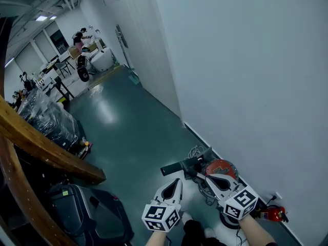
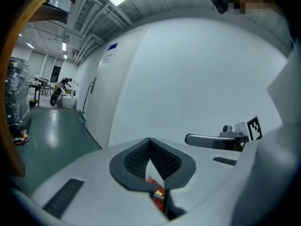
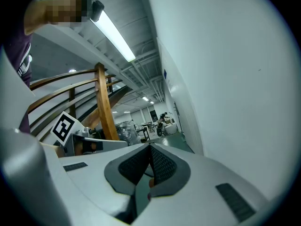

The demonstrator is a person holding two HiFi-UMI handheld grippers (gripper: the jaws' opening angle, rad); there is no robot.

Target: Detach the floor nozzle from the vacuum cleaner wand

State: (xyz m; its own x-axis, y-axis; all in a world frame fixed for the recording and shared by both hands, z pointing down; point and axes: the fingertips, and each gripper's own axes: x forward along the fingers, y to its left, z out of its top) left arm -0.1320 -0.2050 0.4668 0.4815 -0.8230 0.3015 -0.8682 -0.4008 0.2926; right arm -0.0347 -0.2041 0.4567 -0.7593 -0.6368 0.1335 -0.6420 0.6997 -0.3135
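Note:
A vacuum cleaner with a red-orange body (image 1: pixel 221 167) and a black handle (image 1: pixel 179 167) lies on the green floor by the white wall. I cannot make out its floor nozzle or wand. My left gripper (image 1: pixel 177 181) hovers just in front of the handle, shut and empty. My right gripper (image 1: pixel 209 178) hangs over the red body, also shut with nothing in it. In the left gripper view the jaws (image 2: pixel 150 141) meet, and a bit of the red vacuum (image 2: pixel 158 190) shows below them. In the right gripper view the jaws (image 3: pixel 150 148) are together.
A wooden stair railing (image 1: pixel 36 143) runs along the left, with a black bag (image 1: pixel 82 209) under it and a wrapped pallet (image 1: pixel 48 118) behind. The white wall (image 1: pixel 246 76) bounds the right. A red part (image 1: pixel 277 214) lies by the wall. A person (image 1: pixel 80 35) works far off.

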